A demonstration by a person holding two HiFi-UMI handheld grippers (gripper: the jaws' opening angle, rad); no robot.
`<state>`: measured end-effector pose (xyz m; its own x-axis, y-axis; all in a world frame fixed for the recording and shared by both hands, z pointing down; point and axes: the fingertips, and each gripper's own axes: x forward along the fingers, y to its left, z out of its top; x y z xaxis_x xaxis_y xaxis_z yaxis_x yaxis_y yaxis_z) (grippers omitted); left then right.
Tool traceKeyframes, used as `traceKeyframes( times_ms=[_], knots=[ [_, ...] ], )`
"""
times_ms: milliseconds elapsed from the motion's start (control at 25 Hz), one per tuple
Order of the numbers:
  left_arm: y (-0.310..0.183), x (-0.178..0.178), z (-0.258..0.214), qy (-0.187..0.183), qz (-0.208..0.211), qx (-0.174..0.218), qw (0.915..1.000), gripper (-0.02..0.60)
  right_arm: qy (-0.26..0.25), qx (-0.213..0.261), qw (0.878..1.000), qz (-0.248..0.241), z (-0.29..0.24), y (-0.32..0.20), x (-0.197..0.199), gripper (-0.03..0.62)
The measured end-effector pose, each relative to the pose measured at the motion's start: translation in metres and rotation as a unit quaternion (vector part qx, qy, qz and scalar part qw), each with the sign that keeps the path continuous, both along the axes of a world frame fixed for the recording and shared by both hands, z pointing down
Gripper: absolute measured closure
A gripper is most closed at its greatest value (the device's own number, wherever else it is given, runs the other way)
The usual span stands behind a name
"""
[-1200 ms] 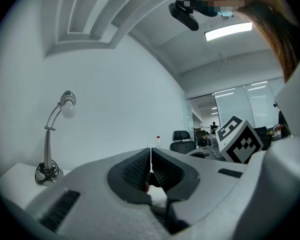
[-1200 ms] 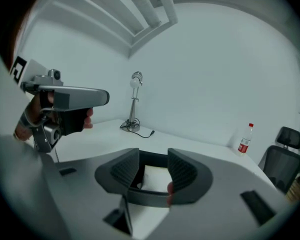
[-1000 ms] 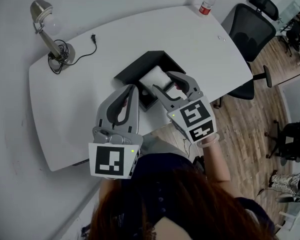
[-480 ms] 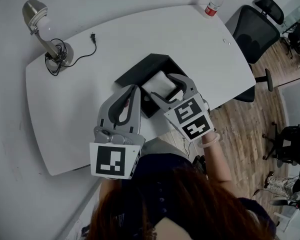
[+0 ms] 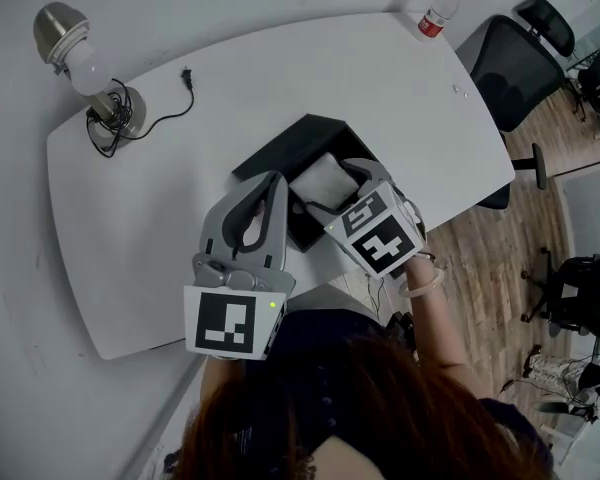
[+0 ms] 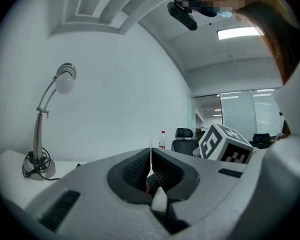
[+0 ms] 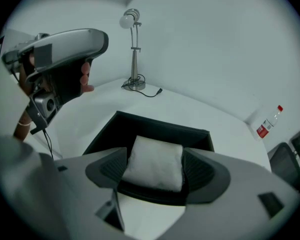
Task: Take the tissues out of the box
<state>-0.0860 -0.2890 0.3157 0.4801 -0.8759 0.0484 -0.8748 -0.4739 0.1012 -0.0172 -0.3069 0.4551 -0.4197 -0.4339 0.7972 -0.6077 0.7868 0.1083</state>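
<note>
the right gripper (image 7: 155,170) straddles a white tissue pack (image 7: 155,161) lying in the open black box (image 7: 155,129) on a white table (image 5: 130,248). its jaws are opening wide on either side of the pack, though whether the pads touch it is hard to tell. the left gripper (image 6: 150,170), jaws closed on nothing, is held beside the box. the print on a red-labelled bottle (image 7: 267,123) is unreadable.

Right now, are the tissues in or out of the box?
In: the white tissues sit inside the black box.
</note>
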Motion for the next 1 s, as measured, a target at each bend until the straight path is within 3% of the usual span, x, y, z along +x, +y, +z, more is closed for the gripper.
traceKeyframes(
  times_ms=[400, 720, 1000],
  knots=[
    [-0.012, -0.003, 0.005, 0.010, -0.003, -0.007, 0.9999, 0.555, 0.050, -0.076, 0.996, -0.002, 0.026, 0.003, 0.000, 0.250],
    [-0.018, -0.012, 0.009, 0.014, -0.015, -0.013, 0.9997, 0.555, 0.104, -0.092, 0.990, -0.015, 0.036, -0.001, 0.003, 0.247],
    [-0.016, -0.011, 0.010, 0.015, -0.018, -0.015, 0.9996, 0.555, 0.129, -0.076, 0.989, -0.006, 0.038, -0.005, 0.007, 0.250]
  ],
)
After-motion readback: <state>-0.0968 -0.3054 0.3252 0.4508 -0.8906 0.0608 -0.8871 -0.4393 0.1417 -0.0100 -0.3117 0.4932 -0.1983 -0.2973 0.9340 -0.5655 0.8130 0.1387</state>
